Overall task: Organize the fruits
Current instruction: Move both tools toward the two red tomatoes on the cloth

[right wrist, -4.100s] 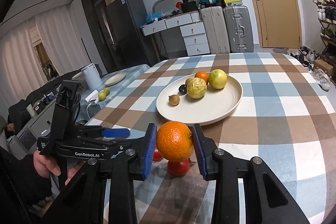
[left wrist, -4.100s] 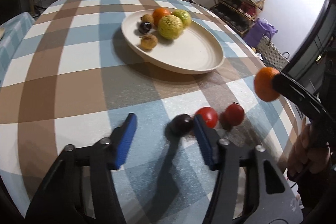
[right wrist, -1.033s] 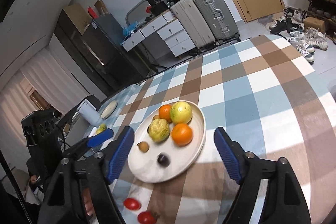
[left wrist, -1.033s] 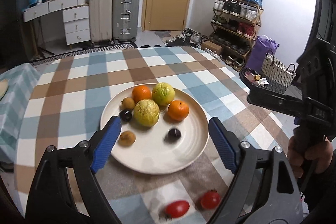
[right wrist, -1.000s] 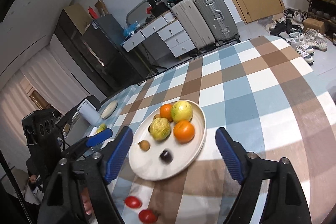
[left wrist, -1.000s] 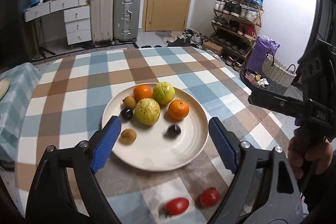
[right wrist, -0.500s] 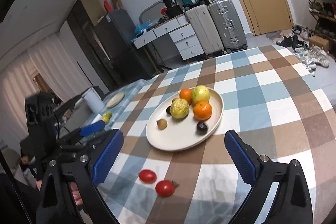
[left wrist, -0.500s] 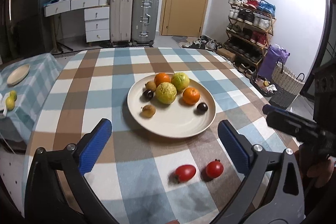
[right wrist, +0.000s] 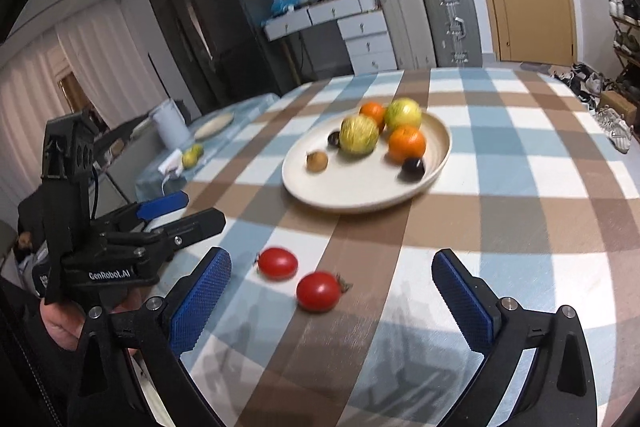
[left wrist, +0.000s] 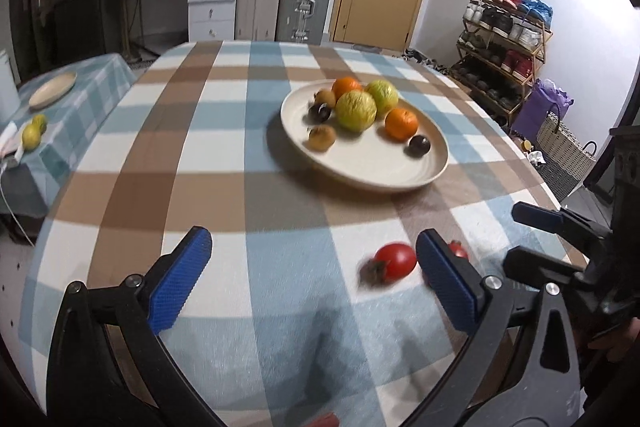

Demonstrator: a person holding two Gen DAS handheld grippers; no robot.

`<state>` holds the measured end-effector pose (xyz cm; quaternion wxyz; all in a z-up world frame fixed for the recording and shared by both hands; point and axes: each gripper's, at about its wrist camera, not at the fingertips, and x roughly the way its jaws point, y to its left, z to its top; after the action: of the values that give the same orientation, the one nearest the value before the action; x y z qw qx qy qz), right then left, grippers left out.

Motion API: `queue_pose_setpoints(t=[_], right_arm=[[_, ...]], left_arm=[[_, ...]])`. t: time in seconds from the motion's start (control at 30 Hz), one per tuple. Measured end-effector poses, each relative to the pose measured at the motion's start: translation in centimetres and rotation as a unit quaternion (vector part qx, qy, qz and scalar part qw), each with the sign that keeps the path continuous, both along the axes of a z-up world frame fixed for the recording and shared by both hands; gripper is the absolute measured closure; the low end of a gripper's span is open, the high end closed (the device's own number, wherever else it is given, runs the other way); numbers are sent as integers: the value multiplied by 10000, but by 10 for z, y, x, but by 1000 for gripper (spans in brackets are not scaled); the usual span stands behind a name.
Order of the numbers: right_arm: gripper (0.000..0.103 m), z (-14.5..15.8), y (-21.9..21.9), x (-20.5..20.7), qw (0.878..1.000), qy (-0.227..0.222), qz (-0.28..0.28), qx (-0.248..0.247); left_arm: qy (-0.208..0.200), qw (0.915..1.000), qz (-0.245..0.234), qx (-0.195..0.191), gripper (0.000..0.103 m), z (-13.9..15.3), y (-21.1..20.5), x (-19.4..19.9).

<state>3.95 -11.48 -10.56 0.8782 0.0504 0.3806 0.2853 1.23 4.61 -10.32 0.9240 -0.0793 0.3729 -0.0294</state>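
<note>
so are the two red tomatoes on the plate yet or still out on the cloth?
Out. Both tomatoes lie on the checked tablecloth, apart from the plate, nearer the camera. The right gripper stands open over them, empty.

Both my wrist cameras look forward and down over each tool, close above the bench (left wrist: 248,195); both catch the plate (right wrist: 352,195) ahead.
</note>
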Motion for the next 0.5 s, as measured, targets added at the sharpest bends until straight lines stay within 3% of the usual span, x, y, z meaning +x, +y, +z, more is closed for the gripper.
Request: queue_pose_setpoints(t=[0.4,0.5], right_arm=[[1,-23,27,5,9986,118,275,-436],[7,-25,30,7,9984,188,302,-446]], left_arm=[[198,9998,33,-67,1,-18,8,0],[200,9998,28,-75,1,-18,9,0]])
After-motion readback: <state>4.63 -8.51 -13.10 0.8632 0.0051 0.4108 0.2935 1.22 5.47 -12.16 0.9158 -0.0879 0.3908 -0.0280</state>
